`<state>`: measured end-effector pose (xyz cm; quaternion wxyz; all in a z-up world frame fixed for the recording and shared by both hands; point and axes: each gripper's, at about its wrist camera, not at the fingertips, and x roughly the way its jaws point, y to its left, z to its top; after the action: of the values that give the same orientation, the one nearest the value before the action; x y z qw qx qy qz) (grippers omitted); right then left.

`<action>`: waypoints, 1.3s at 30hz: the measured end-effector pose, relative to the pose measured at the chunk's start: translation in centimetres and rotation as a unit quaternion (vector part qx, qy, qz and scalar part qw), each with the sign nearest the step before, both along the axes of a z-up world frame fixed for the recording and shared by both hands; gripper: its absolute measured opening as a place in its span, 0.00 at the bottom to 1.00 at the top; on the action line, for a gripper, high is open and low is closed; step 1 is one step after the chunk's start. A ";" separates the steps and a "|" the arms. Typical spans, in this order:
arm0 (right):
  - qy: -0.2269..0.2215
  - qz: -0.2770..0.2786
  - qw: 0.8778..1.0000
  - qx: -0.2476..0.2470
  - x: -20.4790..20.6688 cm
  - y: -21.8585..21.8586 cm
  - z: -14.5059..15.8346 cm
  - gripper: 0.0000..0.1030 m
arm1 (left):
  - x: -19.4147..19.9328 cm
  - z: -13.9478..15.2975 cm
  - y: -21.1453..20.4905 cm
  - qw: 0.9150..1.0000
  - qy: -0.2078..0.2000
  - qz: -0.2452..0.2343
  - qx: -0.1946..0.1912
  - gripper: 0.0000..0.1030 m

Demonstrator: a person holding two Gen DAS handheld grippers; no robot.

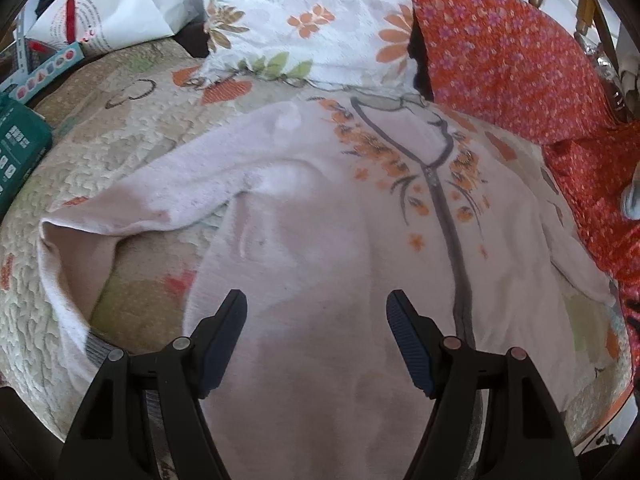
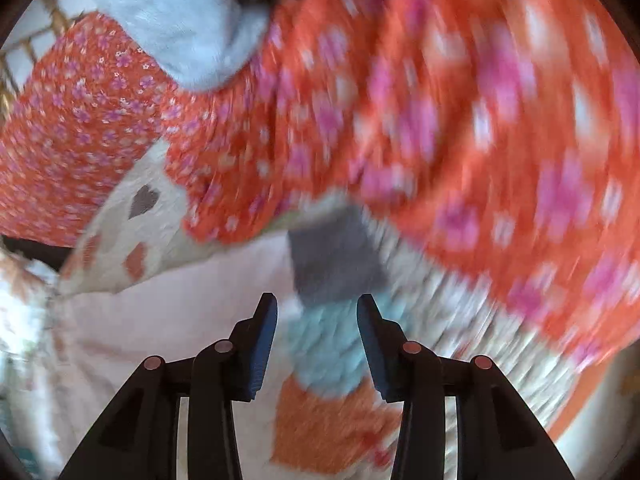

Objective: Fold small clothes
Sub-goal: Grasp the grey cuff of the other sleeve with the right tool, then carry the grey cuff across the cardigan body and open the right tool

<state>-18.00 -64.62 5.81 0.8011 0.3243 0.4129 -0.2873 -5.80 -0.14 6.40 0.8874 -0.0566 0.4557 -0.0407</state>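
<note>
A pale pink zip-up garment is spread on the quilted bed cover, collar far, sleeve left. The left gripper, parted and empty, is angled down over its hem; the right gripper is parted, nothing gripped.

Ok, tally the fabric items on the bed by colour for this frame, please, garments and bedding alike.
Pale pink: 1, the zip-up top lying spread out.
Red-orange with small flowers: 1, the floral cloth.
Light blue: 1, the blue garment lying on the red cloth.
White with orange flowers: 1, the pillow.
Cream patchwork: 1, the quilt underneath.
Total: 5
</note>
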 end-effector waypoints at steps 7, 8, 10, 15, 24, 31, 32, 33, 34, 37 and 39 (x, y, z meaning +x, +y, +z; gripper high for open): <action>-0.011 -0.024 0.998 0.062 2.5 -1.3 -4.4 0.56 | -0.1 -0.9 -1.3 1.000 0.001 -0.019 0.019 0.69; -0.016 -0.030 0.998 0.061 3.2 -1.8 -4.6 0.56 | -0.1 -1.0 -1.3 1.000 0.002 -0.019 0.023 0.69; -0.017 -0.041 0.998 0.046 4.5 -2.3 -4.8 0.39 | -0.1 -1.1 -1.1 0.999 0.003 -0.017 0.028 0.69; -0.004 -0.001 1.000 -0.019 7.4 -0.3 -3.3 0.08 | -0.3 0.2 1.2 1.000 -0.013 0.002 0.020 0.69; -0.070 0.199 0.970 -0.119 15.4 16.6 4.8 0.08 | 0.6 4.3 8.9 0.994 -0.045 0.097 -0.006 0.69; -0.088 0.370 0.923 -0.065 23.8 34.9 4.5 0.08 | -0.3 7.3 14.3 0.985 -0.077 0.147 -0.039 0.70; -0.084 0.392 0.914 -0.061 24.6 37.6 4.0 0.08 | -0.4 7.5 15.1 0.984 -0.078 0.155 -0.045 0.70; -0.079 0.412 0.906 -0.058 25.2 40.0 3.6 0.08 | -0.6 7.7 15.8 0.982 -0.078 0.162 -0.049 0.70; -0.076 0.426 0.900 -0.056 25.6 41.9 3.2 0.08 | -0.7 7.8 16.5 0.981 -0.078 0.170 -0.054 0.71; -0.064 0.464 0.882 -0.050 26.3 47.2 1.9 0.08 | -0.9 8.2 18.7 0.975 -0.076 0.194 -0.072 0.71; -0.059 0.485 0.871 -0.043 26.7 50.3 1.4 0.08 | -1.2 8.4 19.9 0.971 -0.081 0.207 -0.084 0.71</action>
<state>8.67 -14.33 7.17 0.8760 0.0646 0.4571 0.1397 -6.96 19.80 14.82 0.9026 -0.2205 0.3555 0.1014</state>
